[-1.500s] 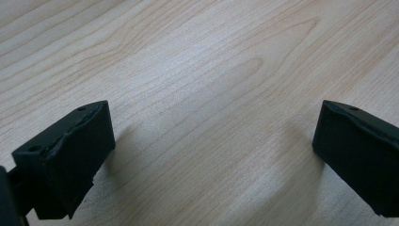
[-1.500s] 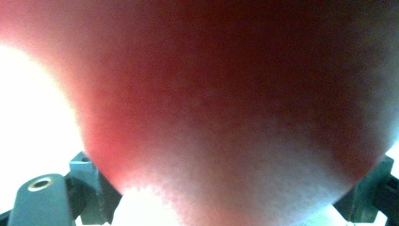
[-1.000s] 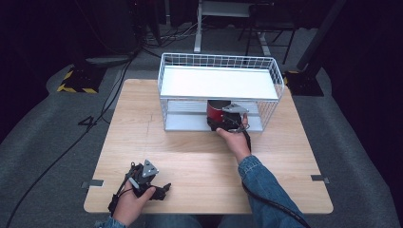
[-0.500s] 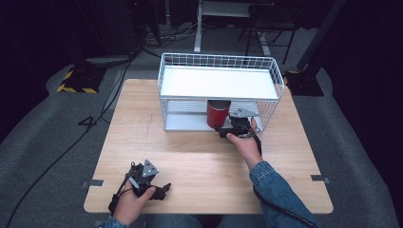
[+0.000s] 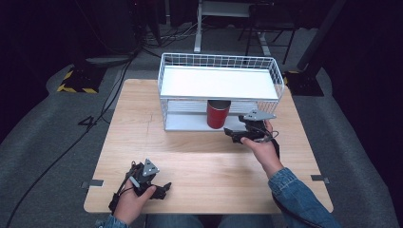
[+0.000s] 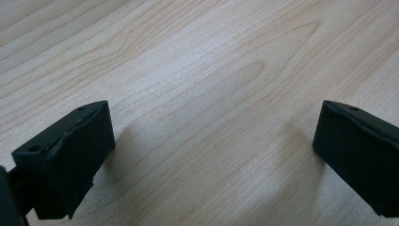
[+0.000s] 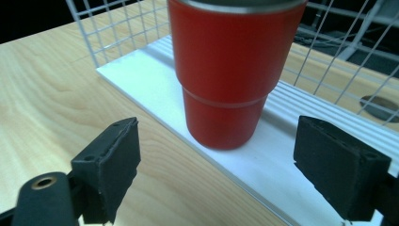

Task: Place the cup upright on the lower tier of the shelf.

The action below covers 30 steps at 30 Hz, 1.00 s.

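At the front edge of the white wire rack (image 5: 218,90), on its lower shelf, a red tumbler (image 5: 218,114) stands upright under the upper shelf, which hides its rim in the high view. The right gripper (image 5: 234,134) is held just in front of it by a hand in a denim sleeve, forearm reaching in from the near right; its jaws are spread wide, and in the right gripper view the tumbler (image 7: 234,70) sits between and beyond them, seemingly untouched. The left gripper (image 5: 161,190) rests low near the table's (image 5: 199,161) front-left corner, jaws wide apart over bare wood, partly covered by the hand.
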Each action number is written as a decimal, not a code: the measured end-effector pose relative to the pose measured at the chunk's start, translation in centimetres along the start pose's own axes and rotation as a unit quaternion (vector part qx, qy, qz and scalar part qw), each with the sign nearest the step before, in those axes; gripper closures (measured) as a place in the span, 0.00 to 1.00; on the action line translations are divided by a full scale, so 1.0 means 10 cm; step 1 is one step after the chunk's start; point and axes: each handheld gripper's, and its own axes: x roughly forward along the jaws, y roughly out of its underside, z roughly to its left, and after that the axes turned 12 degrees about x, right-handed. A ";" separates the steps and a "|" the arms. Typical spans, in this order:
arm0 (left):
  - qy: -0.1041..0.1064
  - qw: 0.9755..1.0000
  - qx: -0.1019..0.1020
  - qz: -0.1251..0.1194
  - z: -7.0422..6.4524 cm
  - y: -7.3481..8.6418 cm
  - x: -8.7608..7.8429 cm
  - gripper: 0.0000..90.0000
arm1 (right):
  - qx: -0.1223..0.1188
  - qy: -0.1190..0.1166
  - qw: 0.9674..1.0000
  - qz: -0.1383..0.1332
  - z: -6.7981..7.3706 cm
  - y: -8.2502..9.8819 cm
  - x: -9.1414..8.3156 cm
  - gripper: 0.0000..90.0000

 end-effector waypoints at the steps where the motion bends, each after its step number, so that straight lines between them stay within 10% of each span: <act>1: -0.001 1.000 0.001 0.000 0.00 0.00 0.00 0.00 | -0.007 -0.002 1.000 0.001 0.01 -0.02 -0.10 0.18; 30: 0.010 1.000 0.015 -0.002 0.10 0.02 0.00 0.00 | -0.026 -0.017 0.999 0.040 -0.14 0.43 -1.33 0.18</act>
